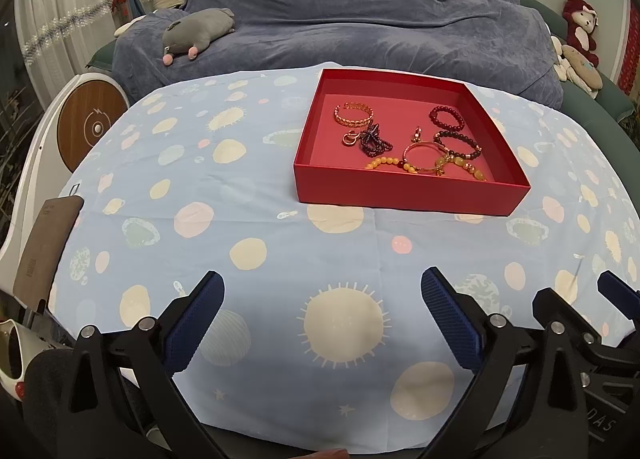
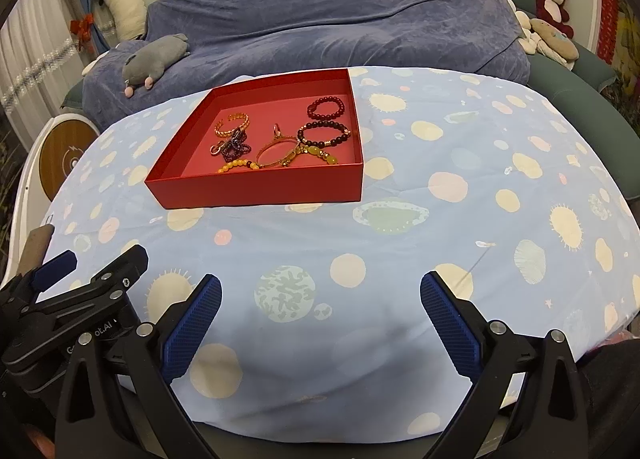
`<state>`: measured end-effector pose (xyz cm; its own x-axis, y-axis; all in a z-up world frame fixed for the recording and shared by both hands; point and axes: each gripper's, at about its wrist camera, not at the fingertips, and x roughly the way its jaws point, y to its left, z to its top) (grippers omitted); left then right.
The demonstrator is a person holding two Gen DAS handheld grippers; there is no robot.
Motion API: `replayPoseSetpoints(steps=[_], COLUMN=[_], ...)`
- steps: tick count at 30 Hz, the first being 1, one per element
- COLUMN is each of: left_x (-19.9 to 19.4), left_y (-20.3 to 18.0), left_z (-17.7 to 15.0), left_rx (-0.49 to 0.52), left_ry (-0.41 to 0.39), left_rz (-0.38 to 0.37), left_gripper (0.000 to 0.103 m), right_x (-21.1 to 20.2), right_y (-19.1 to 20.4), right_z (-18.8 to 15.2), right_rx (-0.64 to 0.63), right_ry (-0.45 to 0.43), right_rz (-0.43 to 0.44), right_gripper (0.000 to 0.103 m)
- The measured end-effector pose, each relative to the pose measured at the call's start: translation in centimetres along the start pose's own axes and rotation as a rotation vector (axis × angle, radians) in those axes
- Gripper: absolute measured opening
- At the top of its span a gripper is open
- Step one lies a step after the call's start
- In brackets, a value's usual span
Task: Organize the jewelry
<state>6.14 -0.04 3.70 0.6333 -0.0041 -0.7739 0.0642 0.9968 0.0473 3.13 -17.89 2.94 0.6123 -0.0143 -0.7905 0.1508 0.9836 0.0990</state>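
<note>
Presently: shallow red cardboard tray (image 1: pixel 404 195) on pale blue planet-print cloth (image 1: pixel 248 219), holding beaded bracelets (image 1: pixel 446 120); left gripper (image 1: pixel 322 295) and right gripper (image 2: pixel 320 295) both gape wide, empty.

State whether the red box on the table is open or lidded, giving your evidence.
Open. The red box has no lid: its inside floor and the bracelets lying in it show from above in both views.

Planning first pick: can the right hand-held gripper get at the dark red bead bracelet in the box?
Probably yes. The right hand-held gripper is open, the red cardboard box is lidless, and the dark red bead bracelet lies apart from the others.
</note>
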Motion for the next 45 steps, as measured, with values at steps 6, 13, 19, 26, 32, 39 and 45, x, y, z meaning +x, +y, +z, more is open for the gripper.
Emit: replayPoseSetpoints(steps=[6, 13, 19, 26, 32, 39, 45], left_x=[0.26, 0.47, 0.71, 0.83, 0.79, 0.76, 0.77], left_y=[-0.1, -0.18, 0.0, -0.04, -0.14, -0.2, -0.2], left_z=[-0.13, -0.19, -0.29, -0.34, -0.3, -0.21, -0.18], left_rx=[0.005, 0.007, -0.003, -0.002, 0.001, 0.003, 0.003], left_ry=[0.006, 0.012, 0.016, 0.015, 0.017, 0.015, 0.016], left_rz=[0.003, 0.005, 0.009, 0.018, 0.017, 0.017, 0.017], left_gripper=[0.096, 0.096, 0.096, 0.096, 0.096, 0.096, 0.096], right_x=[-0.02, 0.12, 0.11, 0.15, 0.15, 0.15, 0.17], right_y=[0.01, 0.09, 0.13, 0.29, 0.35, 0.36, 0.32], right_z=[0.06, -0.12, -0.13, -0.1, -0.16, -0.15, -0.1], right_rx=[-0.004, -0.009, -0.007, -0.01, -0.013, -0.015, -0.016], right_ry=[-0.003, 0.002, 0.0, 0.004, 0.001, 0.002, 0.002], right_rz=[-0.012, -0.024, -0.027, -0.027, -0.028, -0.029, -0.03], right_gripper=[0.096, 0.096, 0.096, 0.096, 0.096, 0.096, 0.096])
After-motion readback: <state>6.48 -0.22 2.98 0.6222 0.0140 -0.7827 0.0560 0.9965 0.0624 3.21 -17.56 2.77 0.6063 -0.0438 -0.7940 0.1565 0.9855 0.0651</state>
